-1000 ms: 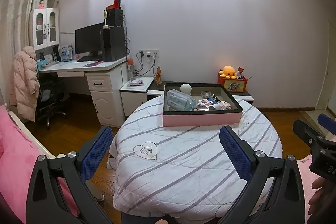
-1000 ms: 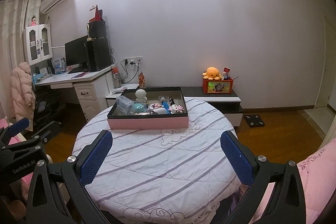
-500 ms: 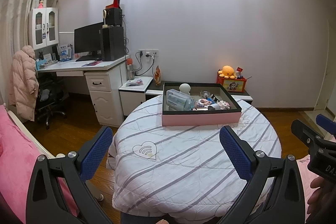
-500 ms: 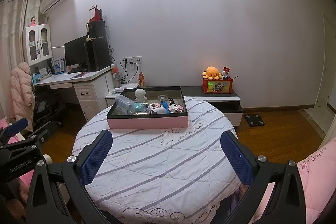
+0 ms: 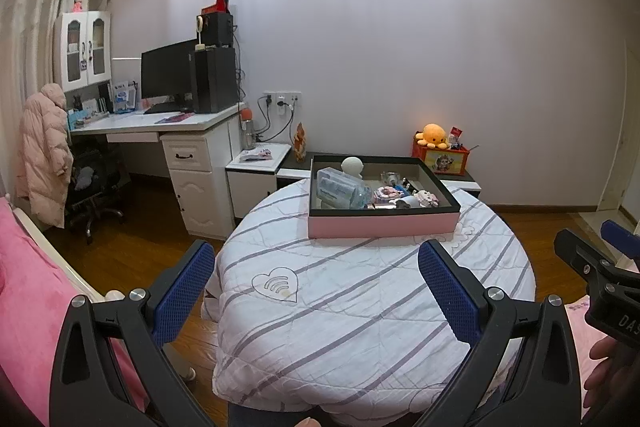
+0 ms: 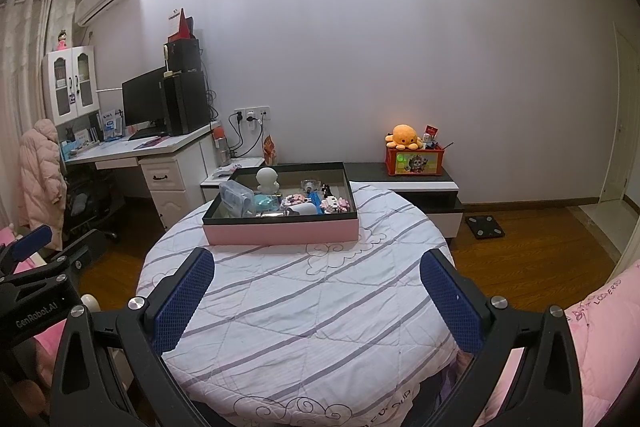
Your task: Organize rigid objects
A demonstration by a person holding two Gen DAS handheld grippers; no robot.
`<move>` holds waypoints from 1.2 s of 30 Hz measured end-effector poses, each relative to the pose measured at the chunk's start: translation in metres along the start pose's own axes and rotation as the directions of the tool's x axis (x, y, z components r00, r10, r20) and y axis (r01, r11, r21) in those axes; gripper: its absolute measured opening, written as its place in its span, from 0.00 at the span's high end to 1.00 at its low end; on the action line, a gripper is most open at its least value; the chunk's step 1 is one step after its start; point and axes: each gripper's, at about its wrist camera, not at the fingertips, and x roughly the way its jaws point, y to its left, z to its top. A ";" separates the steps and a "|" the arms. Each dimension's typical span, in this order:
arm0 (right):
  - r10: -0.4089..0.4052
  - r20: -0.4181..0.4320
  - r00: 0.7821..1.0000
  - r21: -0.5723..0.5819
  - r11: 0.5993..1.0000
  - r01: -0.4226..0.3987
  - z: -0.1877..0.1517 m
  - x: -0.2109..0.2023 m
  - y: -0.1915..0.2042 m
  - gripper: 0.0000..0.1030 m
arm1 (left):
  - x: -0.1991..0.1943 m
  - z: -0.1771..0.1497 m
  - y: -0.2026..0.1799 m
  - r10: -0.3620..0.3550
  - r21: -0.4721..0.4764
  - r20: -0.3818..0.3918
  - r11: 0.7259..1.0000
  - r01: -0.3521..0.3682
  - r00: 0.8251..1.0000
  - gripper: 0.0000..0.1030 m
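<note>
The shallow pink cardboard tray with black rim [image 5: 382, 225] stands at the far edge of the round worktop covered with a striped white quilt [image 5: 360, 307], and the small rigid objects are crowded in it. The left hand-held gripper [image 5: 316, 281] and the right hand-held gripper [image 6: 318, 287] are both spread wide and empty, well apart from it. A neighbour may be knocked over in reaching, because the objects touch. One tray, one white round-headed figure [image 5: 352, 167] and one clear plastic box [image 5: 338, 189] are counted; the rest cannot be counted.

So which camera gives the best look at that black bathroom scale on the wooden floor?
The right wrist view: the black bathroom scale lies in plain sight beside the low black-and-white cabinet. The left wrist view does not show it.
</note>
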 end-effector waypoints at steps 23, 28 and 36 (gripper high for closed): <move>-0.005 -0.010 1.000 0.007 1.000 0.005 -0.004 0.004 -0.002 0.00 | 0.011 -0.002 0.006 -0.028 -0.023 -0.044 0.999 0.027 0.999 0.00; -0.005 -0.011 1.000 0.007 1.000 0.005 -0.003 0.004 -0.002 0.00 | 0.011 -0.003 0.003 -0.035 -0.023 -0.046 0.999 0.034 0.998 0.00; -0.006 -0.011 1.000 0.007 1.000 0.006 -0.004 0.004 -0.001 0.00 | 0.008 -0.001 0.004 -0.047 -0.015 -0.050 0.999 0.046 0.998 0.00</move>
